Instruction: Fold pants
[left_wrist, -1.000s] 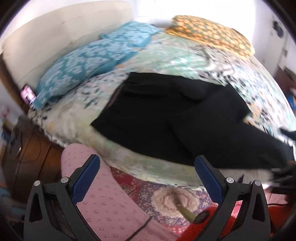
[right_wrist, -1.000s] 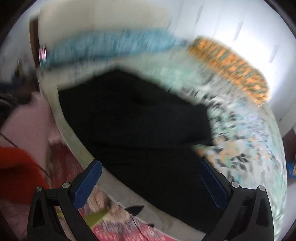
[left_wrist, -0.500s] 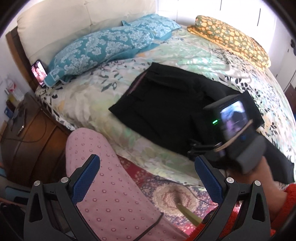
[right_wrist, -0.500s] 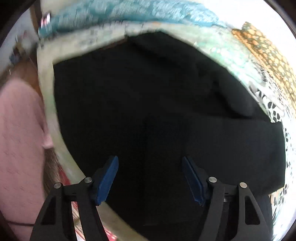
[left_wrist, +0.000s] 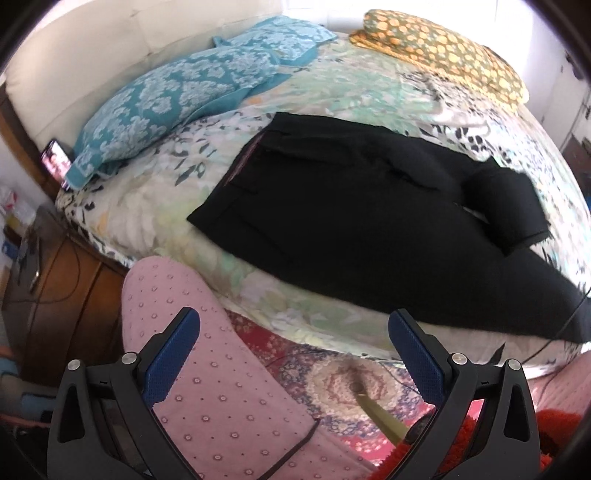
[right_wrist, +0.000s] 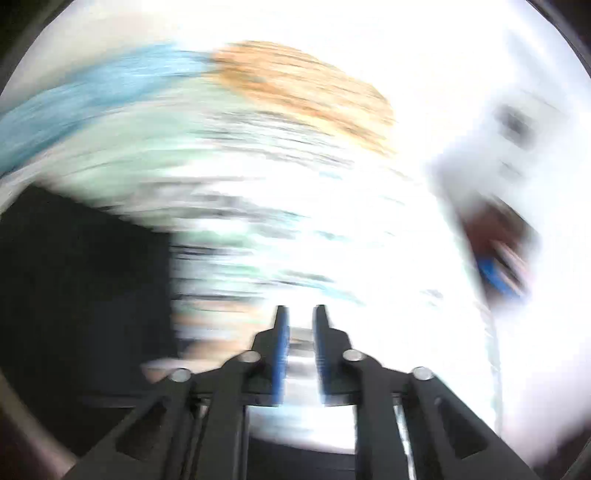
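Black pants (left_wrist: 351, 221) lie flat on the floral bed sheet (left_wrist: 147, 206), waistband toward the teal pillow, with one leg end doubled back on top at the right (left_wrist: 506, 206). My left gripper (left_wrist: 293, 317) hangs open short of the bed's near edge, above the rug and a pink-clad leg, touching nothing. The right wrist view is heavily blurred. There my right gripper (right_wrist: 301, 312) has its jaws closing to a narrow gap, and only bright sheet shows between them. The pants (right_wrist: 85, 277) are a dark mass at its left.
A teal pillow (left_wrist: 177, 103) and an orange pillow (left_wrist: 443, 48) lie at the head of the bed. A phone (left_wrist: 55, 162) leans by a wooden nightstand (left_wrist: 48, 280) at left. A person's pink-clad leg (left_wrist: 221, 387) and a patterned rug (left_wrist: 332, 376) are below.
The right gripper and the hand holding it have left the left wrist view. Its jaws narrowed from wide to almost together, and its view swung off the pants onto the sheet.
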